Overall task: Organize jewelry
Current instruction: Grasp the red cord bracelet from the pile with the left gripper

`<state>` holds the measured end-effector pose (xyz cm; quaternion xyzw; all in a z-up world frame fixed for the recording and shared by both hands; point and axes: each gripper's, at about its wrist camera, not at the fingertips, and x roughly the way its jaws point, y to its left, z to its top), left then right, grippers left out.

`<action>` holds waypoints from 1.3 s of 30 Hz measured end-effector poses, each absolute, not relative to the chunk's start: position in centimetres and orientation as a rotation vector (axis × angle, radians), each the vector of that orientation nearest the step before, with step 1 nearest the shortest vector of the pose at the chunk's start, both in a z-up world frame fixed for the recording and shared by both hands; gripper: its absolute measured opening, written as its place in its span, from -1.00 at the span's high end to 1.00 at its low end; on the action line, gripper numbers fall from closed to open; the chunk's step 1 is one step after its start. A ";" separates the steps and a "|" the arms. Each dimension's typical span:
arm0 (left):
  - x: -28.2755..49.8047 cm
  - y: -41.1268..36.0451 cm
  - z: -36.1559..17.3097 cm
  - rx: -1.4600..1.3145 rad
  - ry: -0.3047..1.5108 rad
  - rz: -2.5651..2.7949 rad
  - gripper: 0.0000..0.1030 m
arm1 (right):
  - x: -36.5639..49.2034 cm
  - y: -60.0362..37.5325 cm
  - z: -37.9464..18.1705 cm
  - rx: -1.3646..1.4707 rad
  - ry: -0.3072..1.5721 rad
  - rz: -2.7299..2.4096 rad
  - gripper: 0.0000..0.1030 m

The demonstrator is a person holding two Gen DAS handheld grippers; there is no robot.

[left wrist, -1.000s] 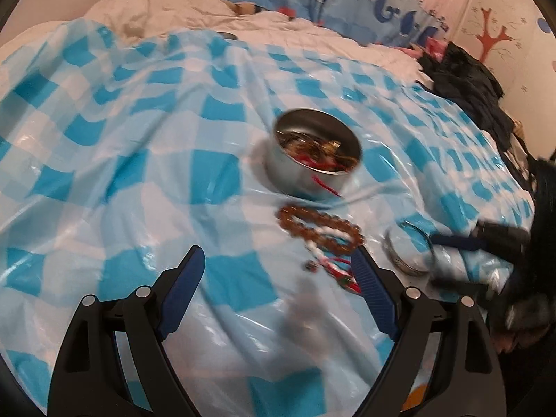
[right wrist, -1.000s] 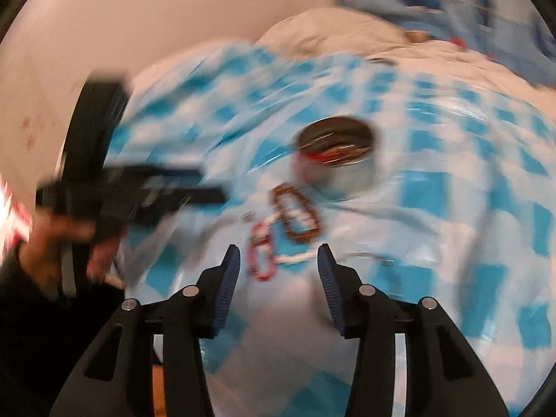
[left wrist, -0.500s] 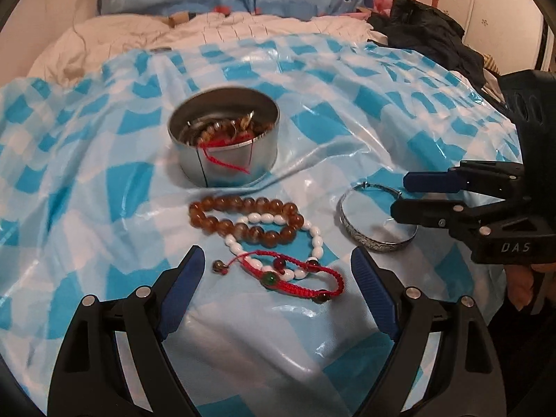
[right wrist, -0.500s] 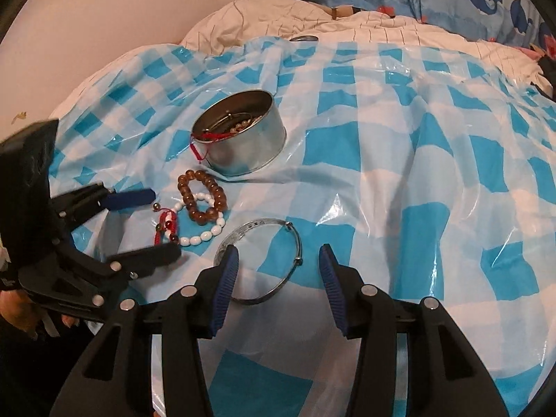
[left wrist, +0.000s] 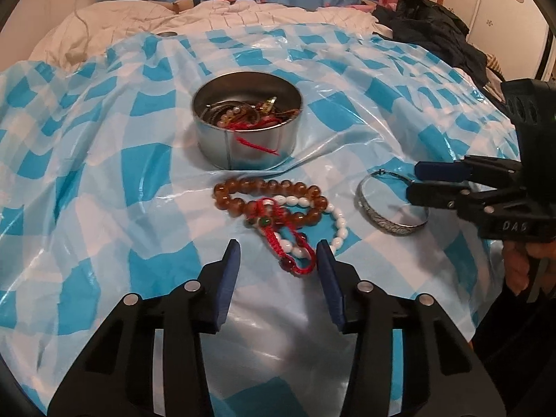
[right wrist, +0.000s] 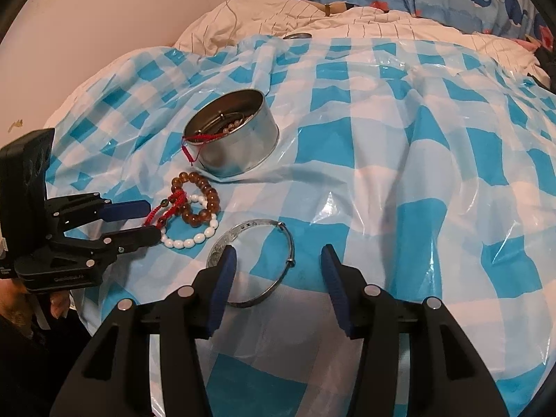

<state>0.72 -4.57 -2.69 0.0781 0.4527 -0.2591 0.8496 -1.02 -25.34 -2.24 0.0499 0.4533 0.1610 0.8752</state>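
now that we have narrowed our left gripper around the red cord bracelet, pickup is near.
fingers half-spread, not yet pinching; right gripper spread over the silver bangle; both on the bed, near the tin.

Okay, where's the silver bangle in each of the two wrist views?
Left wrist view: the silver bangle lies right of center, just under the right tongs' tips.
Right wrist view: it sits low and center, partly behind that tongs' left fingertip.
Shared landmark: the round metal tin of jewelry, up-left of the bangle in both.
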 end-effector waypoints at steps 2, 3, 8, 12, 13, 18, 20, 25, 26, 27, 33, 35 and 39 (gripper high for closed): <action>0.6 -5.0 -2.8 0.181 0.951 -0.551 0.17 | -1.0 -25.2 -2.5 0.097 0.953 0.334 0.03; 0.6 -5.1 -2.9 0.182 0.947 -0.554 0.18 | -1.0 -25.1 -2.6 0.089 0.955 0.331 0.03; 0.6 -5.3 -2.8 0.171 0.945 -0.550 0.79 | -1.0 -24.3 -2.9 0.031 0.957 0.322 0.00; 0.6 -4.4 -2.3 0.155 0.961 -0.553 0.83 | -1.0 -24.0 -3.0 0.005 0.954 0.320 0.00; 0.5 -4.1 -2.1 0.163 0.954 -0.539 0.83 | -1.0 -24.1 -3.0 0.009 0.954 0.321 0.00; 1.3 -2.1 -1.9 0.139 0.967 -0.503 0.82 | -1.0 -24.0 -3.1 0.018 0.951 0.323 0.00; 1.5 -2.1 -2.1 0.133 0.975 -0.493 0.79 | -1.0 -24.0 -3.1 0.020 0.951 0.322 0.00; 2.0 -2.5 -3.5 0.117 1.002 -0.467 0.22 | -0.9 -23.7 -3.3 -0.004 0.956 0.319 0.00; 2.1 -2.5 -3.7 0.113 1.005 -0.465 0.21 | -1.0 -23.6 -3.4 -0.014 0.954 0.318 0.00; 2.1 -2.5 -3.8 0.109 1.006 -0.465 0.22 | -1.0 -23.6 -3.4 -0.022 0.953 0.318 0.01; 1.5 -2.6 -2.8 0.131 0.962 -0.471 0.87 | -1.3 -23.5 -2.9 -0.035 0.923 0.331 0.80; 1.6 -2.1 -2.1 0.111 0.935 -0.453 0.87 | -1.4 -23.8 -2.3 -0.010 0.889 0.331 0.82; 1.9 -1.4 -1.6 0.080 0.917 -0.434 0.87 | -1.3 -24.1 -1.5 0.016 0.844 0.328 0.85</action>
